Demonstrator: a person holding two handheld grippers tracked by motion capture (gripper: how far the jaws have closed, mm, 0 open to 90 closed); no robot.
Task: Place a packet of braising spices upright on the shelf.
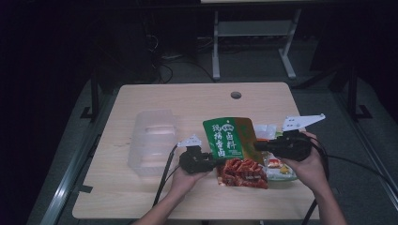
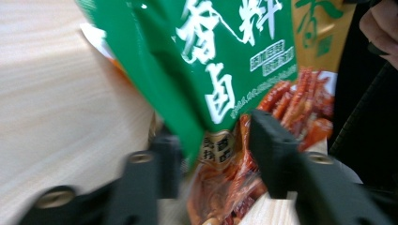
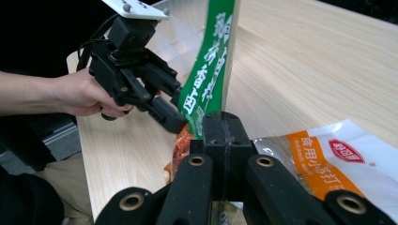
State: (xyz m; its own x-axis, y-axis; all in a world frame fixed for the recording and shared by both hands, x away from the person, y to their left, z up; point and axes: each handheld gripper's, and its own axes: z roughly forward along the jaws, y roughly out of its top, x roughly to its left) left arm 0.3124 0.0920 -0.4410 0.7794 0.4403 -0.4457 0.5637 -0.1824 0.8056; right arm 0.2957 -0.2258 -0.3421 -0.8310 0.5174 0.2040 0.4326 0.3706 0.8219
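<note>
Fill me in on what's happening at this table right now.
A person works two handheld grippers over a wooden table. The right gripper is clamped on the edge of a green seasoning packet, holding it up off the table. The left gripper has its jaws either side of the packet's lower end, not clearly pressing on it. A red snack bag and an orange-and-white bag lie below, a clear plastic box to the left.

Both grippers [image 1: 217, 161] [image 1: 257, 145] were black, blocky, brass-ringed at the screws; each wore a grey three-cornered plate and trailed a black cable. Forearms were bare.
</note>
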